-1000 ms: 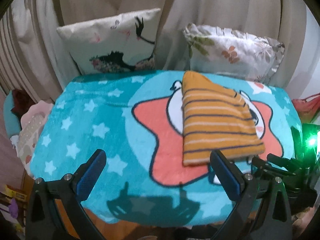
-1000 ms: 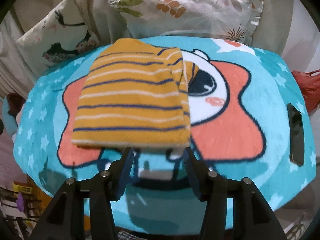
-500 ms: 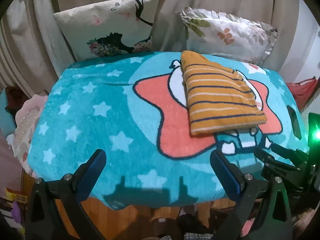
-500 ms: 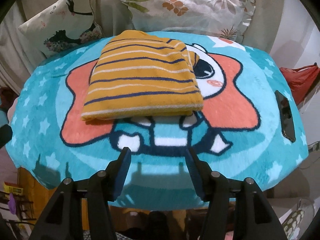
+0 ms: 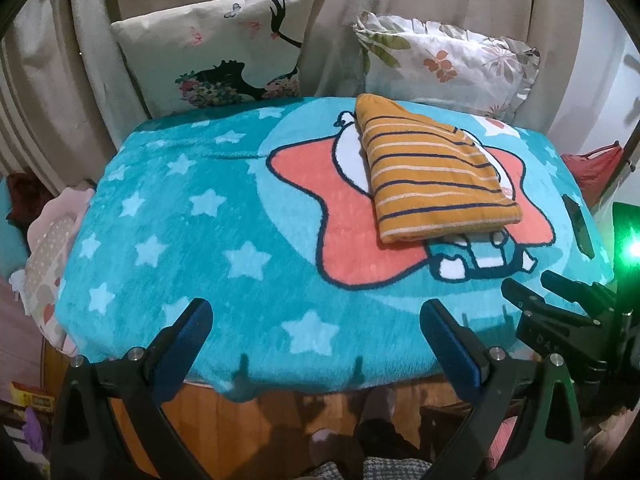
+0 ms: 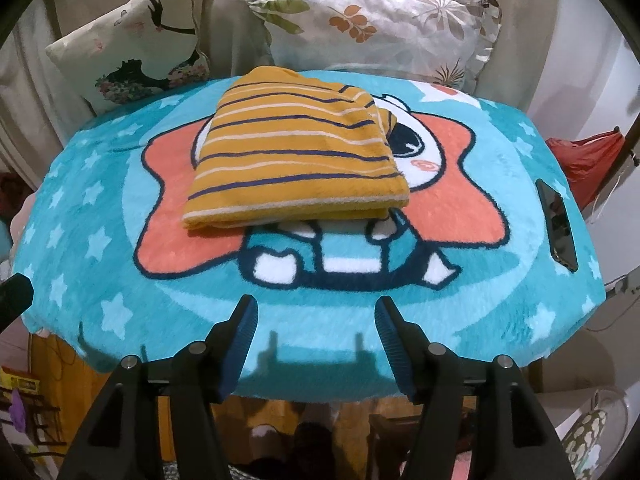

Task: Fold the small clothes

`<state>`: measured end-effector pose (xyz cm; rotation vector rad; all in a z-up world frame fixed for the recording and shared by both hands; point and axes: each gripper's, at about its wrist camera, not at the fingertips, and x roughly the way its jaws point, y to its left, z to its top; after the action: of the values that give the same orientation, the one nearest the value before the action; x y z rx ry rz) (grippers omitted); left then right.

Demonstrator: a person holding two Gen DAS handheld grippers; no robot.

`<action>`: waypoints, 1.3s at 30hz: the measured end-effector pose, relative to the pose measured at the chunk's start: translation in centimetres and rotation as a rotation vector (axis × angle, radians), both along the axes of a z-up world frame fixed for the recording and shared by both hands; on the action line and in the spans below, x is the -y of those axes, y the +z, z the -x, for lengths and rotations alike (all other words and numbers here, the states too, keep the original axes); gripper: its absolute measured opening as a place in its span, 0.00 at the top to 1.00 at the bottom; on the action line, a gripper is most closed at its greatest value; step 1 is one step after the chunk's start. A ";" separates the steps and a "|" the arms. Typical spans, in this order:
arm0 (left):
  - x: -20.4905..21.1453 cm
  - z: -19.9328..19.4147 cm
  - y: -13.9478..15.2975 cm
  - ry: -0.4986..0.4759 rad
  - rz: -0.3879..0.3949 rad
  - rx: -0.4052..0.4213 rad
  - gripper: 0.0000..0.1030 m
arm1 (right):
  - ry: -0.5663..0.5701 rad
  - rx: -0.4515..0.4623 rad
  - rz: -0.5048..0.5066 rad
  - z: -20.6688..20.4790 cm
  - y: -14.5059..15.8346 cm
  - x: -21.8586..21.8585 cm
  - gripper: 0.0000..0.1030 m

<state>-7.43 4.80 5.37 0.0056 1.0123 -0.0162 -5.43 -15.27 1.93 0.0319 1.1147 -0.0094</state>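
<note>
On the teal star-print fleece blanket point(image 6: 120, 264) lies a folded mustard navy-striped garment point(image 6: 296, 168); left gripper point(image 5: 316, 328) and right gripper point(image 6: 316, 328) hang apart from it, fingers spread, empty.

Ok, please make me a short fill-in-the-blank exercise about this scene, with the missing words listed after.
1. The folded garment is mustard with dark and pale ____.
2. It lies on a turquoise blanket printed with pale ____.
3. Both tongs, left and right, are ____ and hold nothing.
4. Behind the blanket stand ____ pillows.

Missing words: stripes; stars; open; two
</note>
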 end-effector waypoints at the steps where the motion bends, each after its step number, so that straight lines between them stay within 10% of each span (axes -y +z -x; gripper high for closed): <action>1: -0.1 0.2 0.0 -0.001 -0.001 0.001 0.00 | -0.001 0.001 0.000 0.2 0.1 -0.1 0.37; 39: -1.4 0.2 -1.5 0.042 0.021 -0.062 0.00 | -0.007 -0.019 0.052 0.1 0.0 -1.1 0.33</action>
<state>-7.59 6.20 3.88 -0.0357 1.0737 0.0112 -5.57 -14.17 1.89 -0.0109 1.1329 -0.0455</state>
